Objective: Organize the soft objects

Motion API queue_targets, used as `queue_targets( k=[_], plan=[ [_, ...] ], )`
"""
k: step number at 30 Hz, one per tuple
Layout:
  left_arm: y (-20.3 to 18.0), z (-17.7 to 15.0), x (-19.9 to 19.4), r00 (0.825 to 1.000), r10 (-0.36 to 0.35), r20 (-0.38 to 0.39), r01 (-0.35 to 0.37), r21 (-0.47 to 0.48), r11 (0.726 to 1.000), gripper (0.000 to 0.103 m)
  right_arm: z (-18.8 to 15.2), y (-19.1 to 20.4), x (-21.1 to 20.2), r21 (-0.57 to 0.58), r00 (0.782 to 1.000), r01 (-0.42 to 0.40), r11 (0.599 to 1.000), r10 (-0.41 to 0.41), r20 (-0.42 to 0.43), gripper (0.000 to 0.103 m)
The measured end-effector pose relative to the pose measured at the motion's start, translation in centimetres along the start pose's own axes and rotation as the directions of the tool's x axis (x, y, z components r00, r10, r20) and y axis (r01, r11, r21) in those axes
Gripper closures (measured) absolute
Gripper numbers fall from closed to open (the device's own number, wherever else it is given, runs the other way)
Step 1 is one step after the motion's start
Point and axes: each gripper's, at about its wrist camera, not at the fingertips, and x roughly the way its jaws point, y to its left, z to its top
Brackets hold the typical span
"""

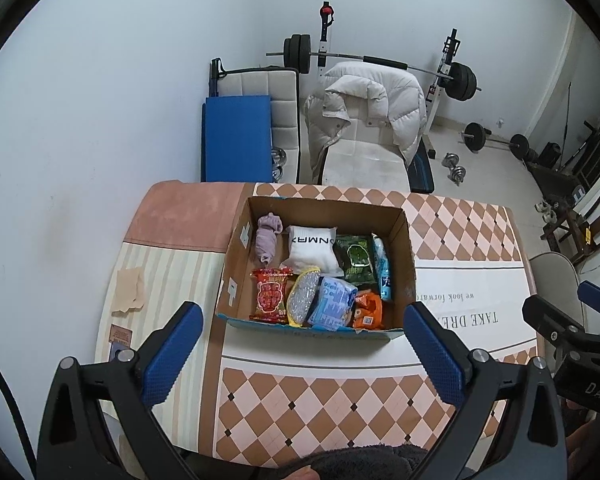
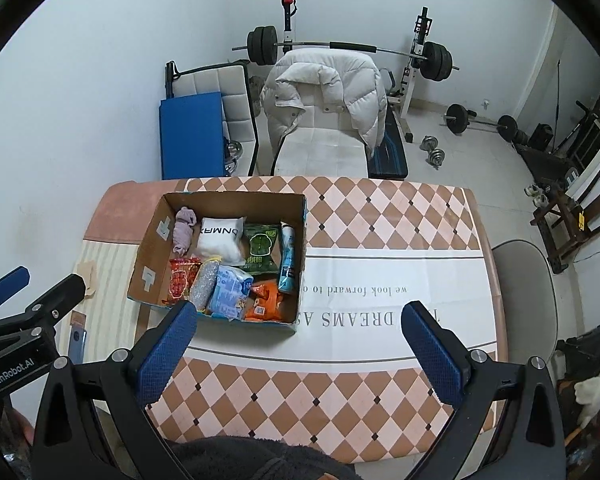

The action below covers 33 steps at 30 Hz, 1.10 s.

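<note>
An open cardboard box (image 1: 405, 256) (image 2: 150, 236) stands on the table. Inside lie a rolled lilac sock (image 1: 267, 240) (image 2: 183, 232), a white sock pack (image 1: 314, 249) (image 2: 221, 238), a green packet (image 1: 356, 260) (image 2: 262, 246), a light blue bottle (image 1: 382, 270) (image 2: 288, 260), a red snack bag (image 1: 271, 294) (image 2: 179, 278), a silver scrubbing sponge (image 1: 303, 296) (image 2: 203, 284), a blue tissue pack (image 1: 332, 302) (image 2: 230, 290) and an orange packet (image 1: 367, 310) (image 2: 264, 304). My left gripper (image 1: 302, 324) is open and empty, held above the box's near edge. My right gripper (image 2: 300, 322) is open and empty, just right of the box.
The table wears a diamond-patterned cloth (image 2: 380, 216) with printed words. A paper scrap (image 1: 129, 290) lies at the table's left. Behind stand a chair with a white puffer jacket (image 1: 364, 116), a blue mat (image 1: 236, 136) and a barbell rack (image 1: 380, 60). A grey chair (image 2: 524, 276) stands at right.
</note>
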Motion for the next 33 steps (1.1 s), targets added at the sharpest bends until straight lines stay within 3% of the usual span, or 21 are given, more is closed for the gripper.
queue_targets(
  k=[33],
  plan=[
    [-0.27,0.13,0.33,1.000,-0.008,-0.016,0.008,0.011,1.000,0.000,0.21,-0.53,-0.30,-0.005,1.000,0.001,1.000,-0.001,-0.003,0.000]
  ],
)
